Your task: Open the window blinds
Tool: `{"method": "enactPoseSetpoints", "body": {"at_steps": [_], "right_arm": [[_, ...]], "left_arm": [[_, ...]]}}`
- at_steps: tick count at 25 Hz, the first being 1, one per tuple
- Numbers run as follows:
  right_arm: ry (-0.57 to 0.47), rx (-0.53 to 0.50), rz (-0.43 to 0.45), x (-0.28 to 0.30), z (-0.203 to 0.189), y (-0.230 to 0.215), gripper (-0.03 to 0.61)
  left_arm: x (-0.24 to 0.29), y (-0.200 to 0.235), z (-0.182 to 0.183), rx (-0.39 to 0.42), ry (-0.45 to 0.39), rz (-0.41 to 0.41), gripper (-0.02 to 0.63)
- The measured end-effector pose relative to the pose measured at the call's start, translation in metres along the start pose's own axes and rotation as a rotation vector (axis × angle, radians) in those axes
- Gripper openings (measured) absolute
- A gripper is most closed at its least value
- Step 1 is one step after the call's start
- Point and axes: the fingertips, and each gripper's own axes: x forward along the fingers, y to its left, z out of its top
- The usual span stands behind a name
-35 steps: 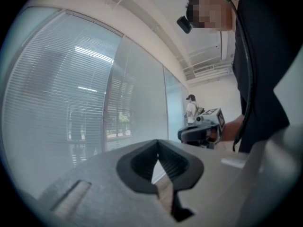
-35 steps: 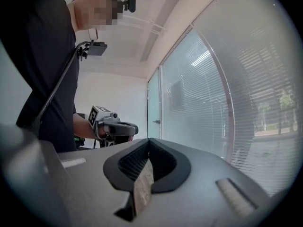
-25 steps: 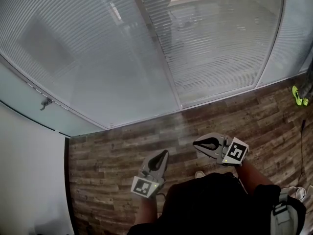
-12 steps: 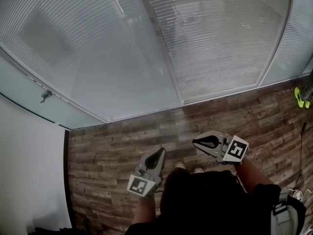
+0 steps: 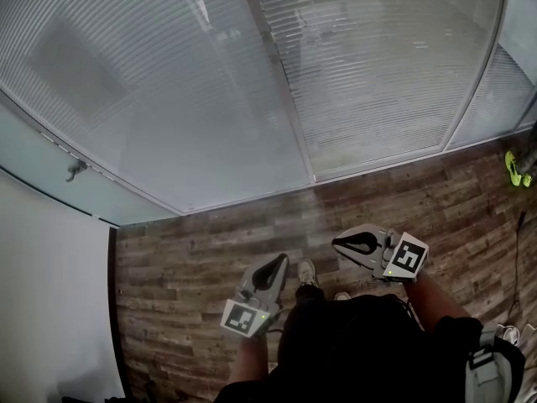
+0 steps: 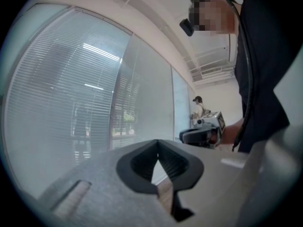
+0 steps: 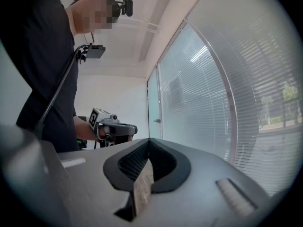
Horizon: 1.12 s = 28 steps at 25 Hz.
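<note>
Hanging well apart from both closed jaws are the window blinds (image 5: 377, 82).

The left gripper (image 5: 282, 262) and the right gripper (image 5: 338, 243) are being held above the wood-plank floor (image 5: 185, 259), just ahead of a dark-clothed torso (image 5: 369, 351). Each is being kept with its jaws together and with nothing between them. The window blinds (image 5: 369, 65) are being shown lowered across the glass panels, well apart from both grippers. A shoe (image 5: 306, 271) is being seen between the two grippers. A white wall (image 5: 50, 292) is being shown at the left, and a yellow-green object (image 5: 513, 166) at the right edge.
</note>
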Motion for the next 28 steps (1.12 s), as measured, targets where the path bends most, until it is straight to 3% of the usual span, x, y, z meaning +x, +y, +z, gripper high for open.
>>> {"method": "enactPoseSetpoints", "body": {"at_steps": [7, 28], "right_arm": [[0.015, -0.015, -0.015, 0.026, 0.002, -0.029, 0.006], [0.034, -0.07, -0.116, 0.139, 0.019, -0.132, 0.006]], "left_arm": [[0.021, 0.027, 0.007, 0.021, 0.0, -0.051, 0.005], [0.064, 0.168, 0.021, 0.04, 0.003, -0.163, 0.005]]}}
